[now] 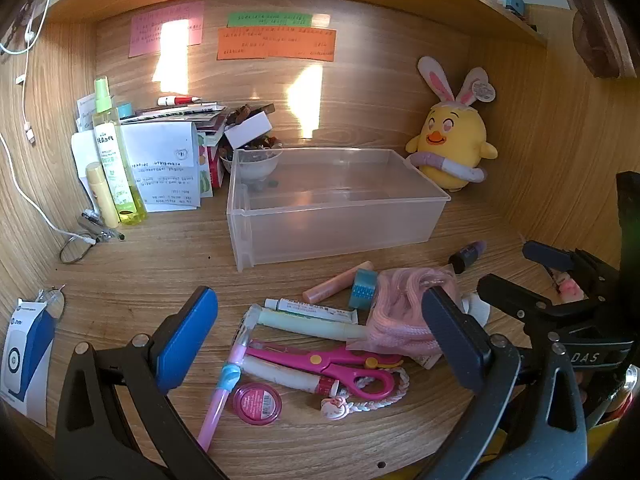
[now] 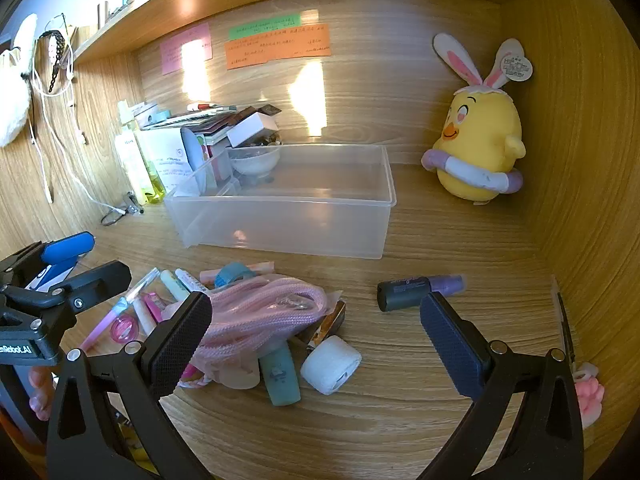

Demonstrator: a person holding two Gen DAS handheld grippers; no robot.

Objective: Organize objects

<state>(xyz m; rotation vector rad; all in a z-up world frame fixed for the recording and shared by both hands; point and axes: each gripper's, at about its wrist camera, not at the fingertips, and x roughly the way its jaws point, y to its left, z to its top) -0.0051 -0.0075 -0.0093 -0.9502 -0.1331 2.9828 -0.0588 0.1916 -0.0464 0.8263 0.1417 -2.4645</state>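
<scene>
A loose pile lies on the wooden desk in front of an empty clear plastic bin [image 1: 336, 204]. In it are pink scissors [image 1: 332, 364], a pink pen [image 1: 224, 392], a round pink tin [image 1: 258, 403], a white tube [image 1: 312, 308], teal tape [image 1: 362, 288] and a pink mesh pouch [image 1: 404, 312]. My left gripper [image 1: 320, 344] hovers open over this pile, gripping nothing. My right gripper [image 2: 316, 344] is open above a white roll [image 2: 331, 364] and a teal stick [image 2: 280, 376]. A dark marker with a purple cap [image 2: 420, 290] lies apart to the right.
A yellow plush chick [image 2: 480, 148] sits in the back right corner. Stacked papers, boxes and a spray bottle [image 1: 114, 160] crowd the back left, with a white cable [image 1: 36, 200] along the left wall. A small pink toy [image 2: 588, 396] lies by the right wall. A shelf runs overhead.
</scene>
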